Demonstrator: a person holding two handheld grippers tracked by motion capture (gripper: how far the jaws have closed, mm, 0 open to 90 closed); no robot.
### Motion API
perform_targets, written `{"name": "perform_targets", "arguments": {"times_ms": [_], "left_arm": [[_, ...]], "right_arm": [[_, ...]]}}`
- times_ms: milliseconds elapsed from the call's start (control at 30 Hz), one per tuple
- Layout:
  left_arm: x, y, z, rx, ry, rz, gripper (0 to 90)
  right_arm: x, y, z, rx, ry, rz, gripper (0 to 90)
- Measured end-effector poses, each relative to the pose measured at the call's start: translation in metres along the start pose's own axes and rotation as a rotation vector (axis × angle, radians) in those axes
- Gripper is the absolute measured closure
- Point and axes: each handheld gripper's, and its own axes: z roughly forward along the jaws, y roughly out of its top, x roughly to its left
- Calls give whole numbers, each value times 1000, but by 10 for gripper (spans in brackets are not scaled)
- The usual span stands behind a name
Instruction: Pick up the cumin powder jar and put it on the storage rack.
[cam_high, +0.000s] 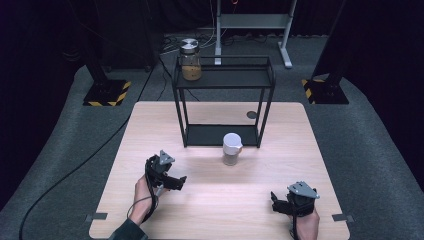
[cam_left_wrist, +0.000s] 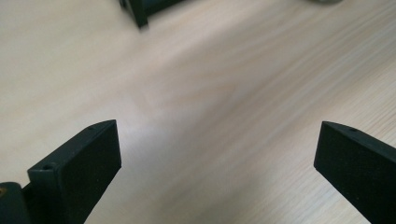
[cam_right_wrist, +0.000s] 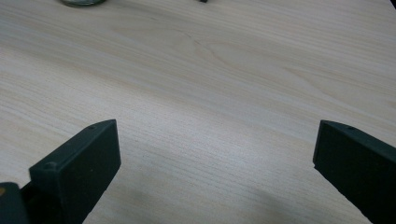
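Observation:
A white-lidded jar (cam_high: 232, 148) stands on the wooden table (cam_high: 210, 200) just in front of a black two-tier wire shelf (cam_high: 223, 100). On the shelf's top tier at the left sits a glass jar (cam_high: 191, 61) with a metal lid and brownish contents. My left gripper (cam_high: 172, 176) hovers low at the table's front left, open, with bare wood (cam_left_wrist: 215, 116) between its jaws. My right gripper (cam_high: 280, 202) rests near the front right edge, open too, over bare wood (cam_right_wrist: 215, 121). The base of the white-lidded jar (cam_right_wrist: 83, 2) peeks in at the top of the right gripper view.
A foot of the black shelf (cam_left_wrist: 140, 14) shows at the top of the left gripper view. A round grommet (cam_high: 251, 115) sits in the table behind the shelf. Black stands with yellow-striped bases (cam_high: 107, 92) and a grey frame (cam_high: 252, 22) stand on the floor beyond.

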Motion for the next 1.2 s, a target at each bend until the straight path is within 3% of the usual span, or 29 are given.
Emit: {"name": "perform_targets", "arguments": {"times_ms": [100, 167, 233, 333, 1200], "left_arm": [[0, -16, 12, 6, 7, -32, 0], [-6, -31, 14, -41, 43, -51, 1], [-9, -34, 14, -58, 64, -59, 1], [-6, -35, 15, -56, 45, -51, 0], [-9, -35, 16, -64, 61, -66, 1]], "right_arm": [[0, 1, 0, 4, -2, -2, 0], [1, 1, 1, 5, -2, -3, 0], [1, 2, 1, 13, -3, -6, 0], [2, 4, 2, 23, 0, -14, 0], [2, 8, 4, 44, -8, -4, 0]]}}
